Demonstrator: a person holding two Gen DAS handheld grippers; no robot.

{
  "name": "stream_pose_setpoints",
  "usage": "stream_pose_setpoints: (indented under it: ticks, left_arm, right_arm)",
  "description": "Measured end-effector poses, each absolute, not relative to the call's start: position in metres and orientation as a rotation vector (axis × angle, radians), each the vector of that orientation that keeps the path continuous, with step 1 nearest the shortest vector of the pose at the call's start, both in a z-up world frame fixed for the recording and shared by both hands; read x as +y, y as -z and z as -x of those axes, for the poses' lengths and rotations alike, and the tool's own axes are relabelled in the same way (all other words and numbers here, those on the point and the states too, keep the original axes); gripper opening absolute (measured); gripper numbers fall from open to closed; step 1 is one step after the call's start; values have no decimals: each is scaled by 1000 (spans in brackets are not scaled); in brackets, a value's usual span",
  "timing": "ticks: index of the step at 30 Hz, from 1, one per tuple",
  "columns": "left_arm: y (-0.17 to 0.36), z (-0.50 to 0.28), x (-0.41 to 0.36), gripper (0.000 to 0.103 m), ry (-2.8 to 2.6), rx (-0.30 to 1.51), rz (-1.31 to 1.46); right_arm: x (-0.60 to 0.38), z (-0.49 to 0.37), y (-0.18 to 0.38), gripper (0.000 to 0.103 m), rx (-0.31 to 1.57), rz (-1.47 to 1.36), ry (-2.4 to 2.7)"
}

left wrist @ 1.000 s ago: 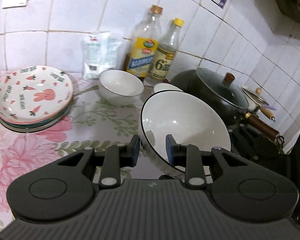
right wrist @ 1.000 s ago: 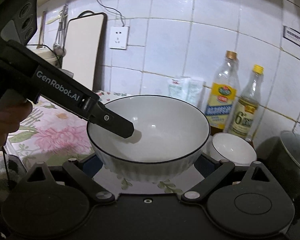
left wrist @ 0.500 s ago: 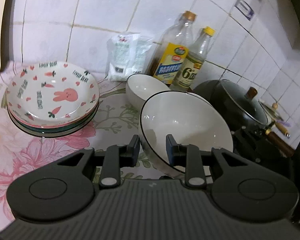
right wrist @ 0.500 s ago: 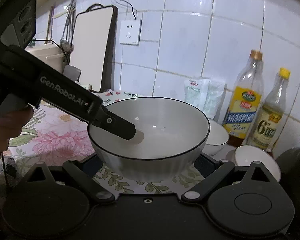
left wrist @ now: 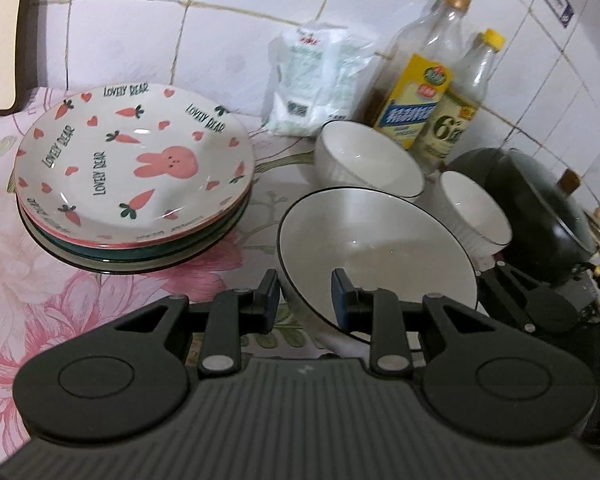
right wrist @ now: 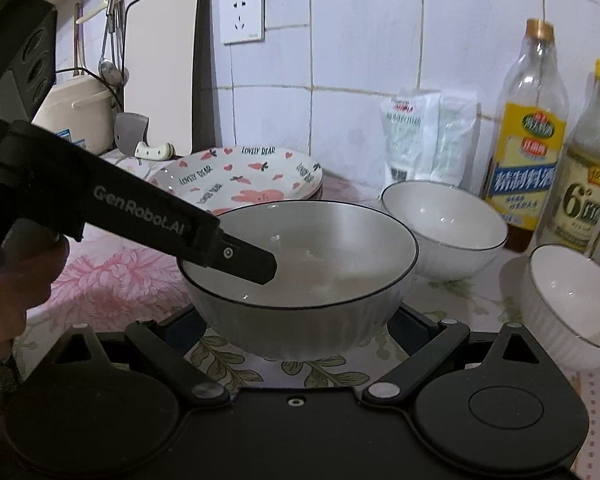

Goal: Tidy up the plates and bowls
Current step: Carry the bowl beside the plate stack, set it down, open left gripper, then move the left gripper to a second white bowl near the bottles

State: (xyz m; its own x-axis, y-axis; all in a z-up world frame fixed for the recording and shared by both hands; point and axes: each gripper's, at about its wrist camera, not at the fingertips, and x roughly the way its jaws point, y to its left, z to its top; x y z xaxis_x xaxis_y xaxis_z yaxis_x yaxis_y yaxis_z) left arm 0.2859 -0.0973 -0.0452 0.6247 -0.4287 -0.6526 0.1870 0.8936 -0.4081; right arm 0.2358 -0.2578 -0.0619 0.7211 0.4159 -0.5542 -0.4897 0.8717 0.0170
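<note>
A large white bowl [left wrist: 376, 248] with a black rim hangs just above the floral counter. My left gripper [left wrist: 304, 296] is shut on its near rim, one pad inside and one outside. In the right wrist view the same large bowl [right wrist: 312, 308] sits between the fingers of my right gripper [right wrist: 296, 332], whose blue pads press its sides. A stack of plates [left wrist: 132, 160], topped by a rabbit-and-carrot plate [right wrist: 252, 176], stands to the left. A medium white bowl [left wrist: 372, 164] and a small white bowl [left wrist: 476, 212] stand behind and to the right.
Two bottles [right wrist: 528, 132] and a white bag [right wrist: 424, 136] line the tiled wall. A dark lidded pot [left wrist: 540, 212] sits at the right. A cutting board [right wrist: 160, 64], cleaver [right wrist: 136, 136] and rice cooker [right wrist: 76, 112] stand at the left back. A hand [right wrist: 16, 300] holds the left gripper.
Both grippers have carried the large bowl leftward and lower over the counter. The plate stack and the two smaller bowls now appear closer. Both grips look unchanged.
</note>
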Motion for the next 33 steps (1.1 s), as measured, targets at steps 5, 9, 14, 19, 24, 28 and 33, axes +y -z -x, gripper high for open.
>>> stream_pose_setpoints:
  ticks: [5,9,14,19,24,28,33]
  left_arm:
    - [52,-289,-97,26,331,832,292]
    - [57,-290,-100,26,319,855,265]
    - [59,-287,-104,26,325,872,259]
    - [56,-282,-105,28,329,894,260]
    - [47,-273,-105,35,329,909,255]
    - [32,-262,-104,44,337,891,246]
    - [12,-246,-104,50,361,877,236]
  right_arm:
    - [-254,-243,70,99,592,127,-516]
    - [-251,-247,77,99,633,137,-520]
    - [-254,-246,79,98,644,119,-518]
    - [-257,-236,76,98,631,127,-512]
    - [-271,-216,63,99,596,117,-509]
    - [-289,-202,49,99,572,96,-508]
    - [-311,-182,31,99,542,80,-487]
